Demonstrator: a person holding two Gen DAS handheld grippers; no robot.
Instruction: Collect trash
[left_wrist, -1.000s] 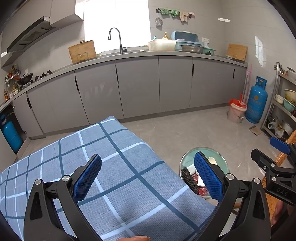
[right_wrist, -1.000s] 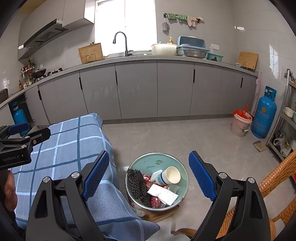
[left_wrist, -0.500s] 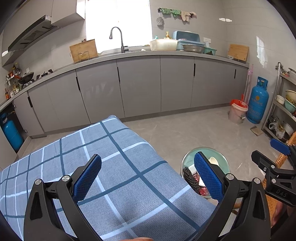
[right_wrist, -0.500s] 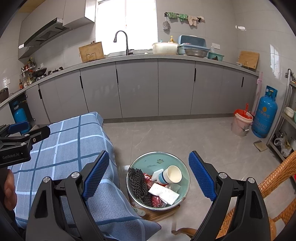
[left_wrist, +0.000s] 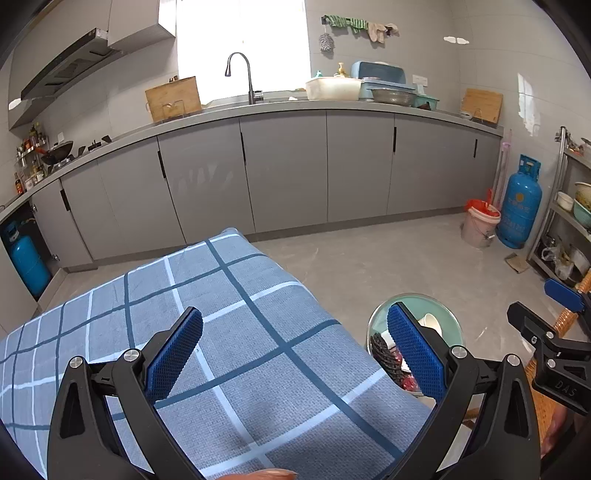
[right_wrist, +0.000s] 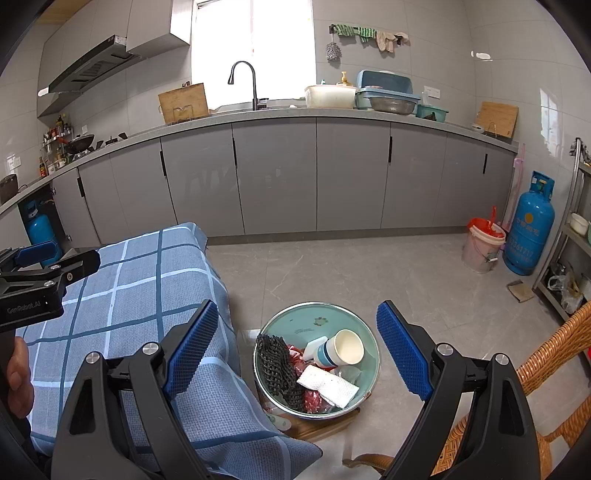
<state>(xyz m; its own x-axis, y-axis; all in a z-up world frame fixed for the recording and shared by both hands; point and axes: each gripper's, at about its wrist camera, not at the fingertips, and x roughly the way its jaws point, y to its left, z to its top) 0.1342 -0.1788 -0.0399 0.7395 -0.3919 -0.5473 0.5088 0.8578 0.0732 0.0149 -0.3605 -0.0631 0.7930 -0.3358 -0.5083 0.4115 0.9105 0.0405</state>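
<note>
Your right gripper (right_wrist: 295, 347) has its jaws spread wide with nothing in them, hanging right above the mint-green round metal basin (right_wrist: 291, 321) of trash: white paper cup (right_wrist: 341, 349), black mesh scrubber (right_wrist: 275, 363), crumpled white tissue (right_wrist: 328, 387). Your left gripper (left_wrist: 295, 350) gapes empty too, over the blue checked tablecloth (left_wrist: 258, 387), basin off to its right.

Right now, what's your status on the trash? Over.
Both grippers, left and right, open and empty. Trash sits in green basin beside checked tablecloth. Nothing in the way.
</note>
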